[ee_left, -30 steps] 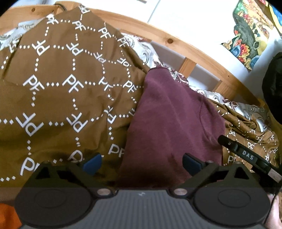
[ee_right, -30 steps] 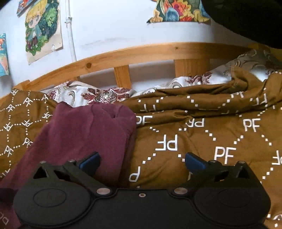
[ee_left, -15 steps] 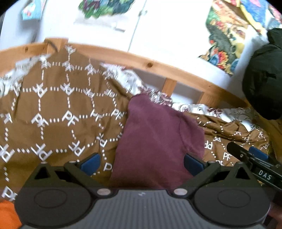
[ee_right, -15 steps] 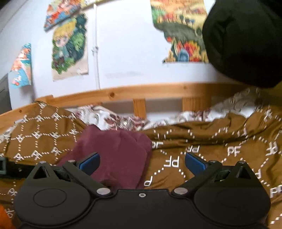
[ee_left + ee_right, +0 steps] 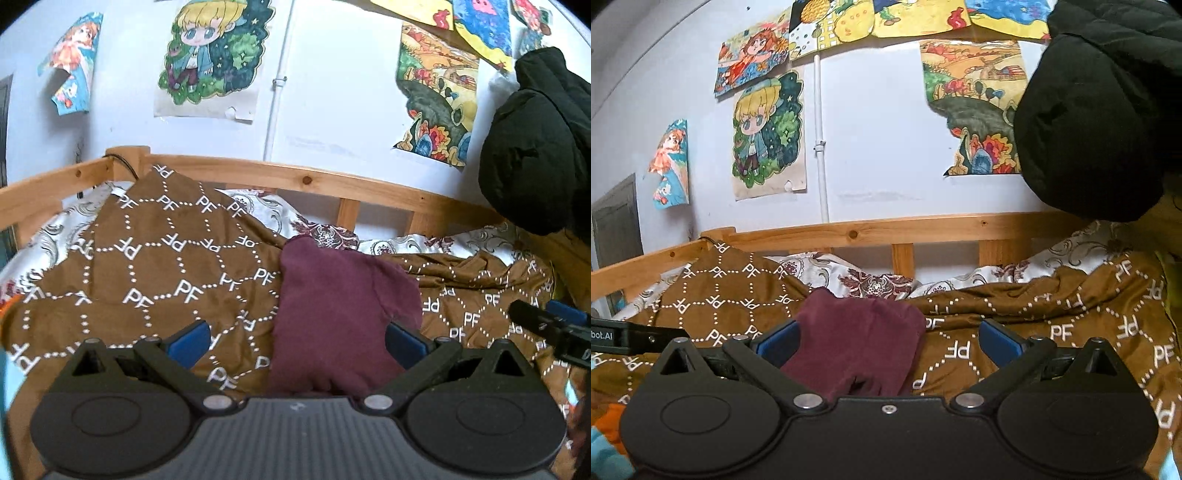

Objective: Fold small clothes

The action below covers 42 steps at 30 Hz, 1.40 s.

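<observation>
A: Where's the maroon garment (image 5: 340,317)?

B: Lying folded on the brown PF-patterned blanket (image 5: 147,280), in front of the wooden bed rail (image 5: 325,182). The left gripper (image 5: 297,338) has its jaws spread wide and empty, the garment beyond its blue pads (image 5: 188,341). The right gripper (image 5: 888,338) is likewise spread and empty.

A: Any difference between the views?

B: The left view catches the right gripper's tip to the garment's right. The right view shows the garment (image 5: 857,339) lower and flatter, plus orange cloth (image 5: 609,417) at the lower left corner.

A: And the room?

B: Cartoon posters (image 5: 768,136) on a white wall above the rail; a black jacket (image 5: 1100,110) hangs to the garment's upper right.
</observation>
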Motion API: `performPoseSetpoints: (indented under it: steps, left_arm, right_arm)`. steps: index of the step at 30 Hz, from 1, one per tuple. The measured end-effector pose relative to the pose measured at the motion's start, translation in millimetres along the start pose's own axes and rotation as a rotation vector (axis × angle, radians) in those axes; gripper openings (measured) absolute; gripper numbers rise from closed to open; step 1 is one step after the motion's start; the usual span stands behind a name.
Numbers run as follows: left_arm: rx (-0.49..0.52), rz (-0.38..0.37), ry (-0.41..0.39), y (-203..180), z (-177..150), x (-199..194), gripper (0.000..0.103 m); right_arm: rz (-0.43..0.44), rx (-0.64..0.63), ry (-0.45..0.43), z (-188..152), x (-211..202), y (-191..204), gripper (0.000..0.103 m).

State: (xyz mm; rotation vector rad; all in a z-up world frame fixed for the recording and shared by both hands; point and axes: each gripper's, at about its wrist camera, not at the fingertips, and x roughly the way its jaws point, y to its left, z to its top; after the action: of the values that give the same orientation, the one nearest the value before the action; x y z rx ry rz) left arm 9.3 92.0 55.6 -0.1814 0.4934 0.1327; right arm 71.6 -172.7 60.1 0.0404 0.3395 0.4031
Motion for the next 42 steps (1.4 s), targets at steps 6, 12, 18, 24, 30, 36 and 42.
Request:
performPoseSetpoints:
  steps: [6, 12, 18, 24, 30, 36, 42]
  left_arm:
    - [0.042, -0.003, 0.03, 5.6, -17.3, -14.5, 0.102]
    - [0.045, 0.004, 0.067, 10.4, -31.9, -19.2, 0.102]
    - [0.018, 0.001, 0.095, 15.4, -40.7, -15.3, 0.102]
    - [0.009, -0.002, 0.113, 17.7, -44.5, -6.5, 0.102]
    - [0.01, -0.011, 0.12, 17.1, -45.3, -2.0, 0.102]
    - [0.016, -0.012, 0.124, 15.0, -46.6, -2.4, 0.102]
    - [0.007, -0.018, 0.124, 16.2, -45.1, -3.2, 0.102]
  right_arm:
    - [-0.026, 0.032, 0.006, -7.7, -29.7, -6.3, 0.102]
    - [-0.039, 0.059, 0.041, -21.3, -46.5, -6.3, 0.102]
    - [-0.015, 0.054, 0.073, -34.1, -53.0, -1.6, 0.102]
    - [-0.025, 0.05, 0.079, -39.3, -54.2, -1.0, 0.102]
    - [-0.025, 0.054, 0.076, -41.2, -54.6, -2.8, 0.102]
    - [-0.026, 0.059, 0.083, -42.0, -53.3, -2.5, 0.102]
    - [-0.026, 0.058, 0.08, -42.0, -53.9, -2.5, 0.102]
